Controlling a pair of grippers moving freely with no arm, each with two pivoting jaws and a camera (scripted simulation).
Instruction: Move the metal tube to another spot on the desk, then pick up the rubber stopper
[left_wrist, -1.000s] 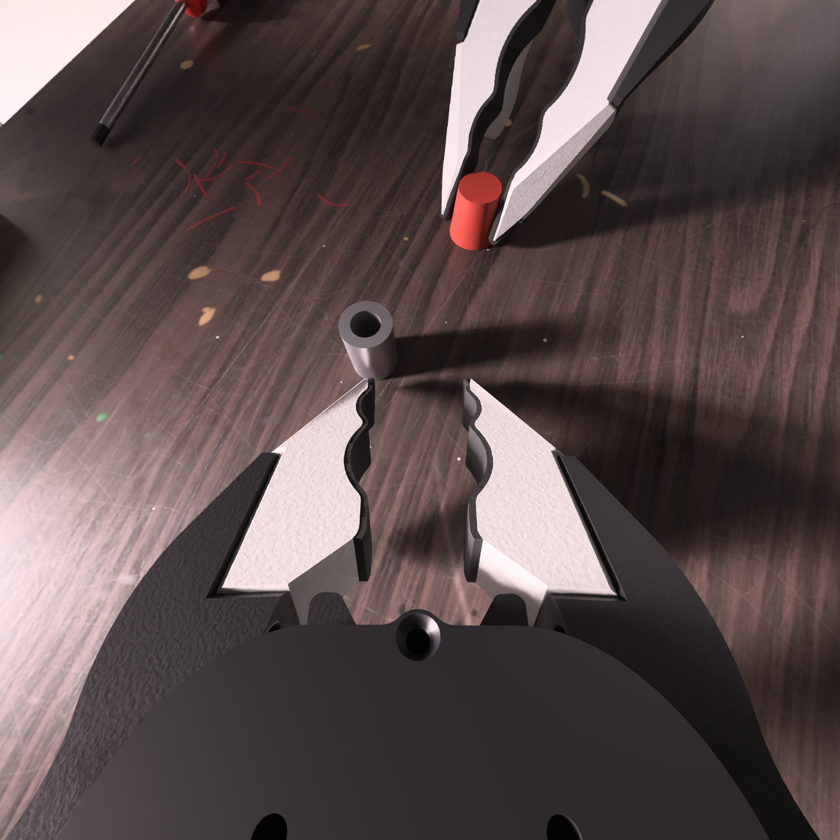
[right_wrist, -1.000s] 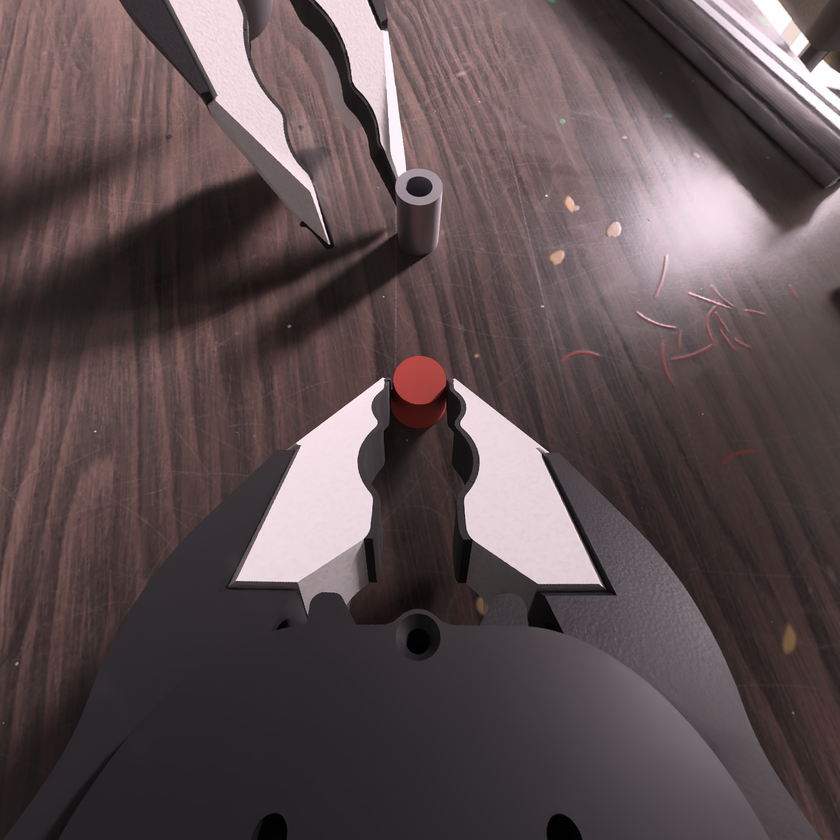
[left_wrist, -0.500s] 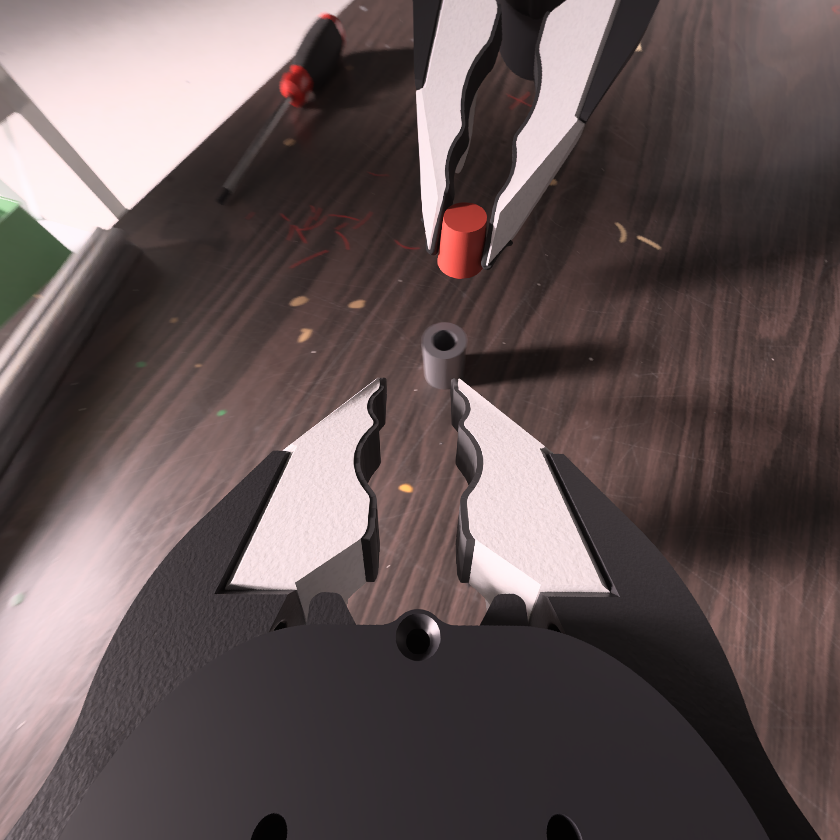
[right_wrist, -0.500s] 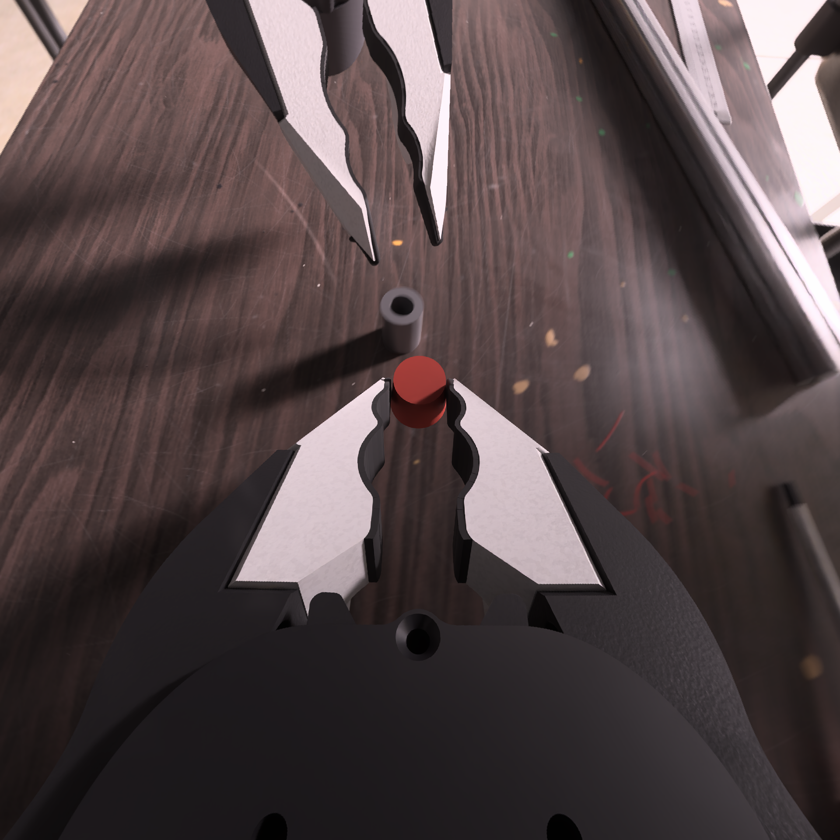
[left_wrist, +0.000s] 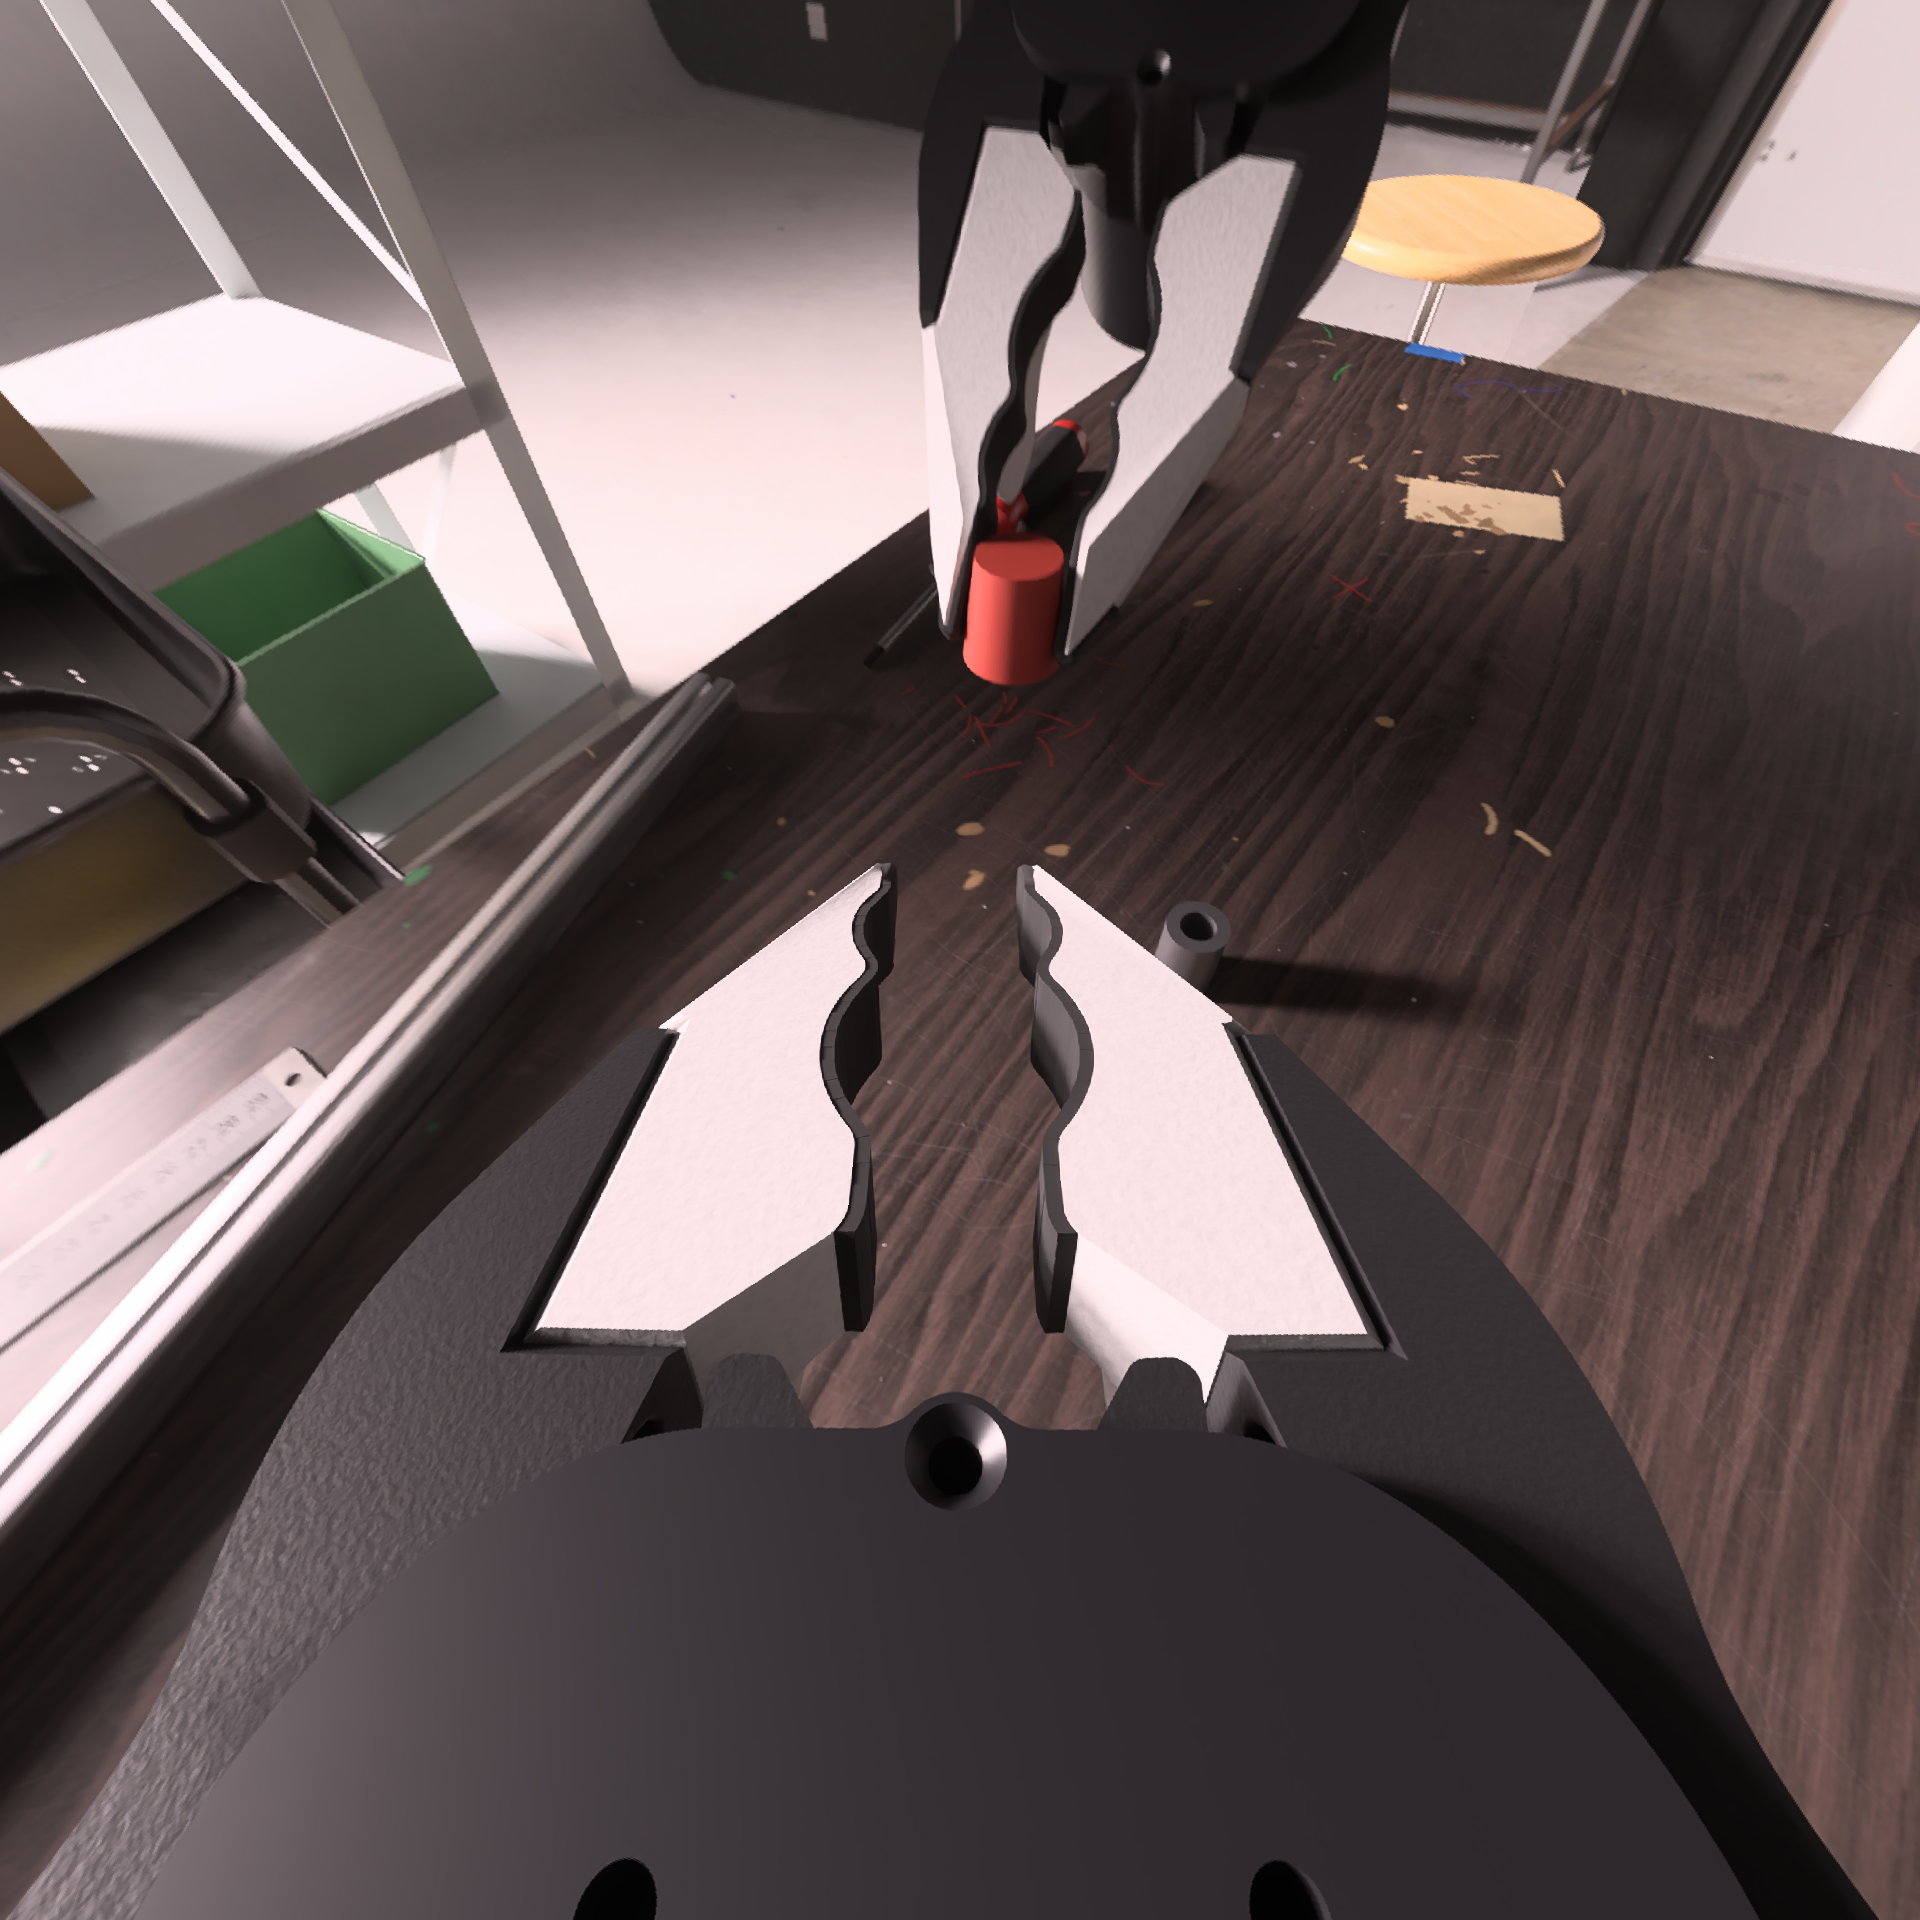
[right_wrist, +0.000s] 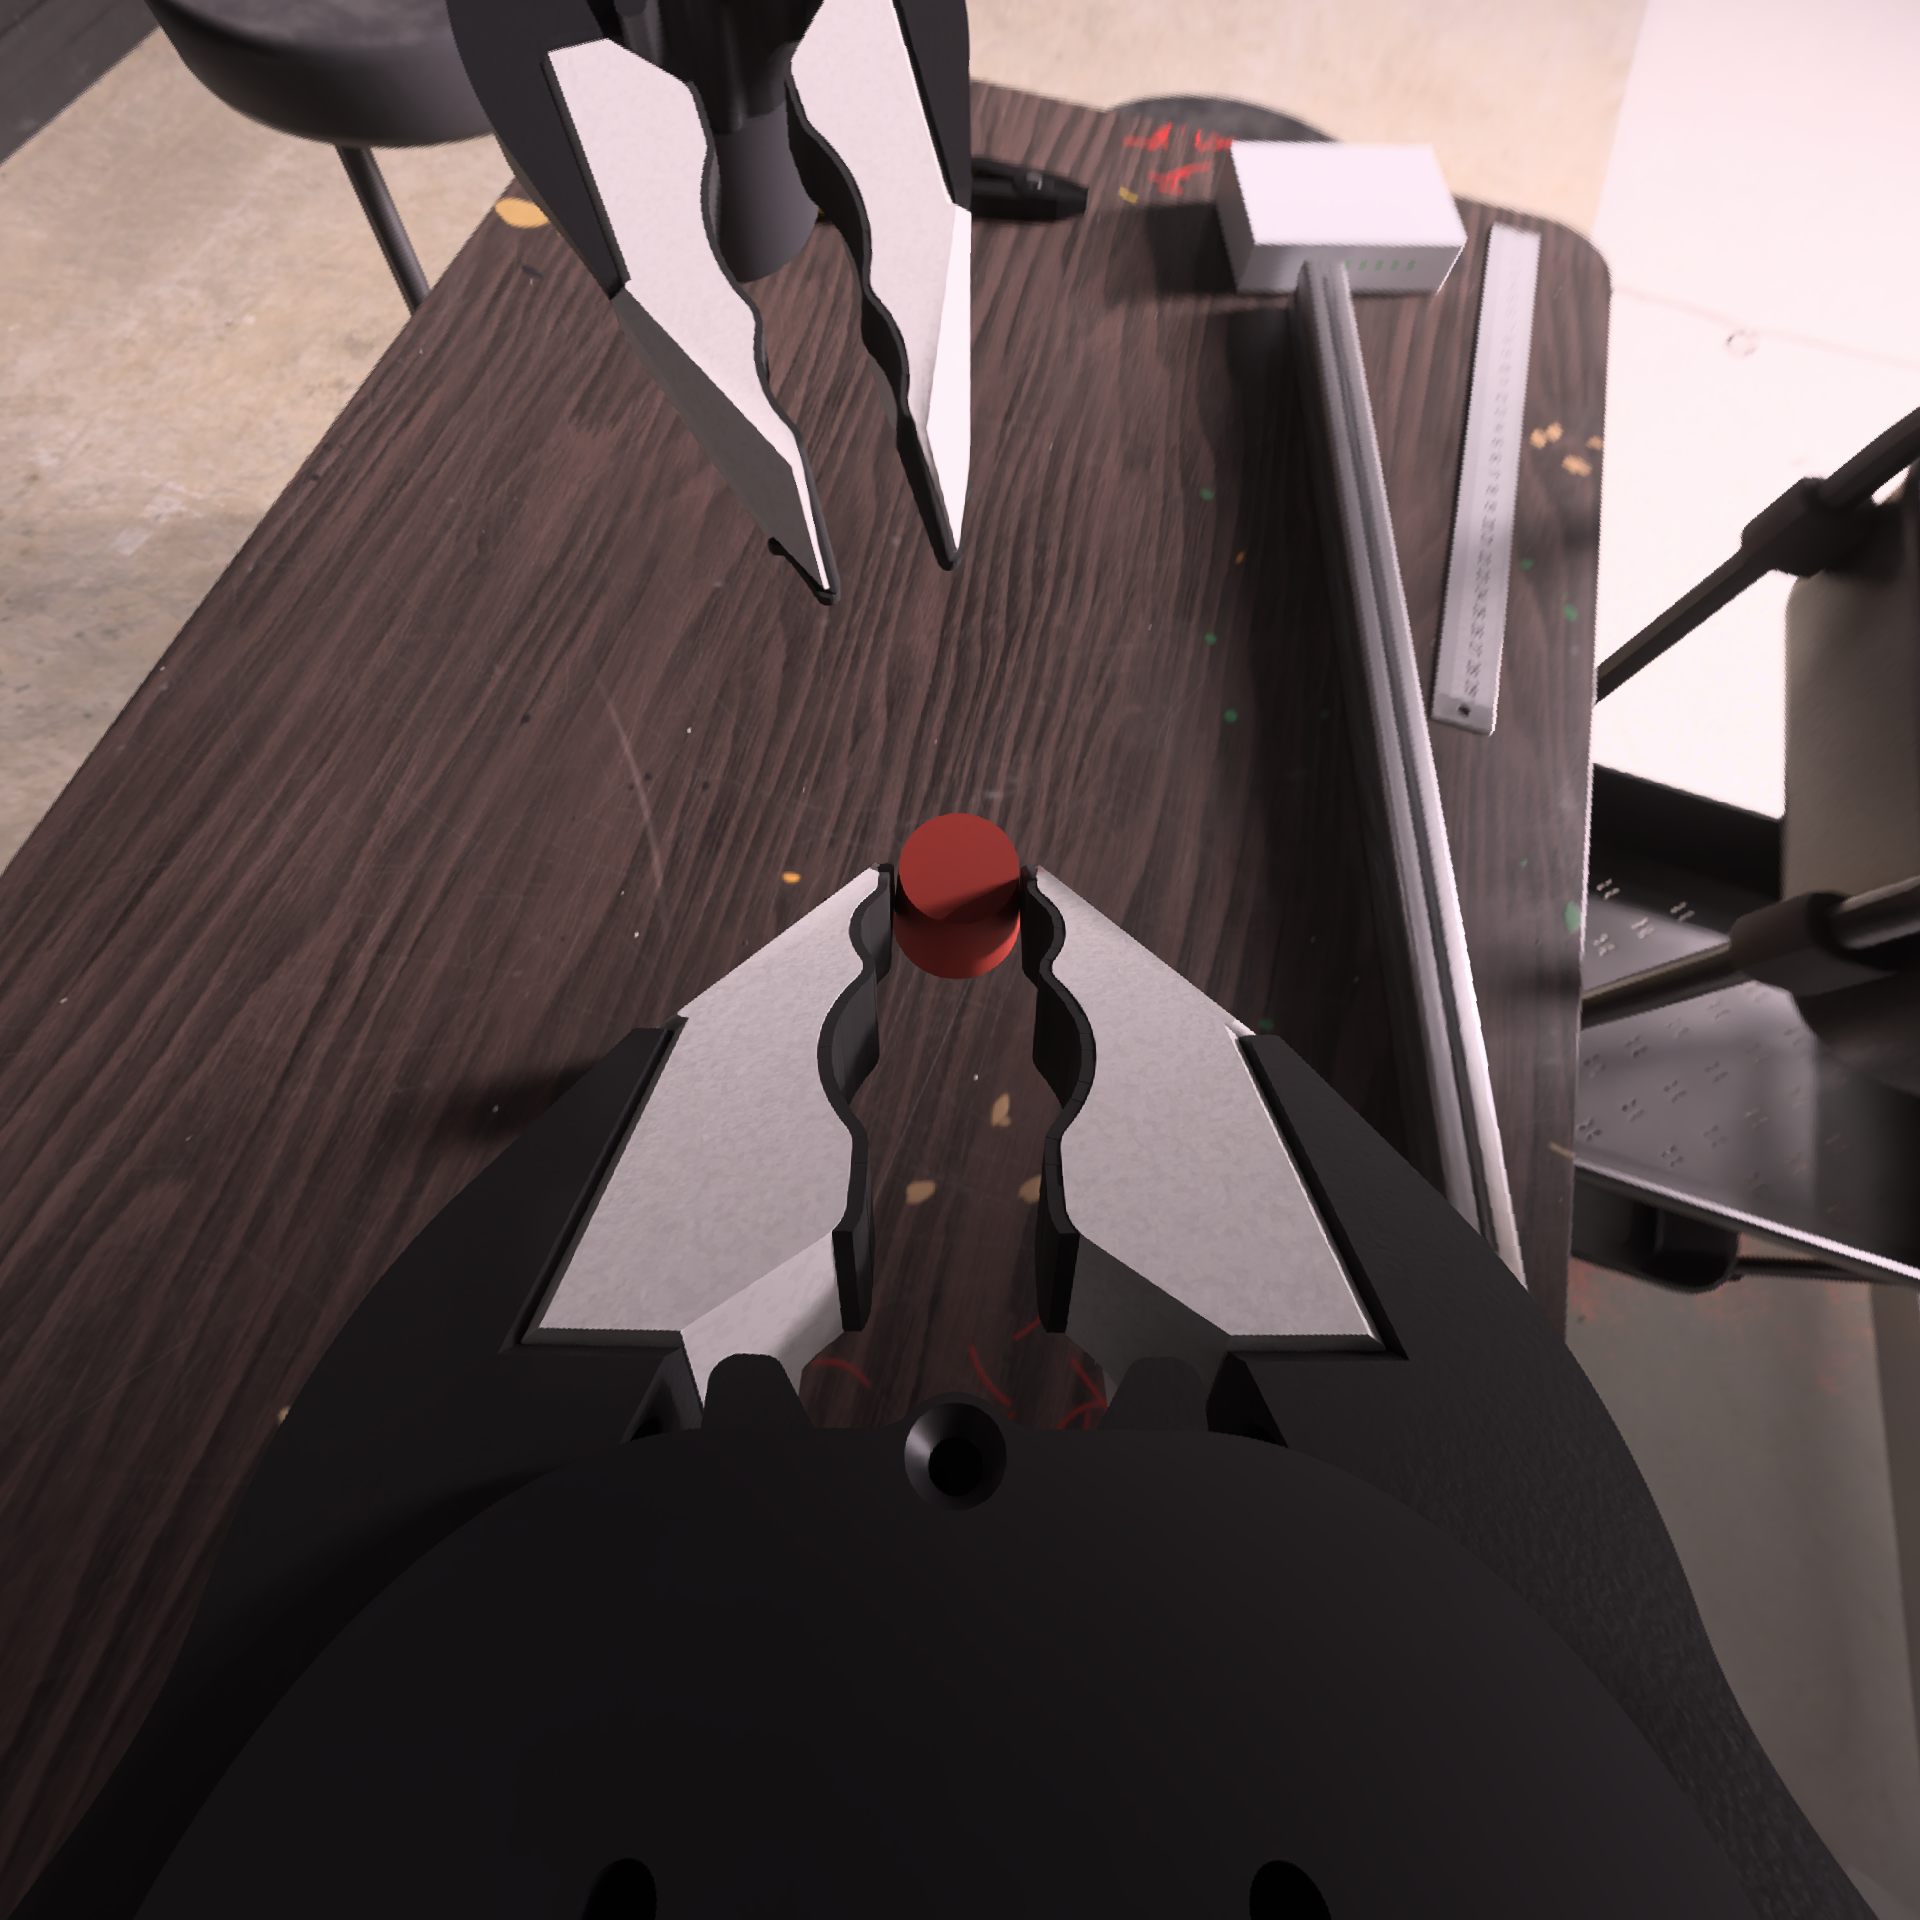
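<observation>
The short grey metal tube (left_wrist: 1195, 940) stands upright on the dark wooden desk (left_wrist: 1558, 1143), just right of my left gripper's right fingertip and apart from it. My left gripper (left_wrist: 954, 883) is open and empty, raised above the desk; it also shows in the right wrist view (right_wrist: 885, 577). My right gripper (right_wrist: 958, 878) is shut on the red rubber stopper (right_wrist: 956, 914) and holds it in the air; in the left wrist view the stopper (left_wrist: 1013, 623) hangs well above the desk. The tube does not show in the right wrist view.
A metal rail (left_wrist: 520, 935) and a steel ruler (right_wrist: 1486, 468) run along one desk edge. A white box (right_wrist: 1340, 218) sits at the far end. A screwdriver (left_wrist: 1049, 457) lies behind the right gripper. Red shavings (left_wrist: 1018, 727) are scattered. A wooden stool (left_wrist: 1475, 229) stands beyond.
Both grippers have risen and drawn back. The right one has lifted the stopper off the desk. The left one has left the tube standing and its jaws have narrowed a little.
</observation>
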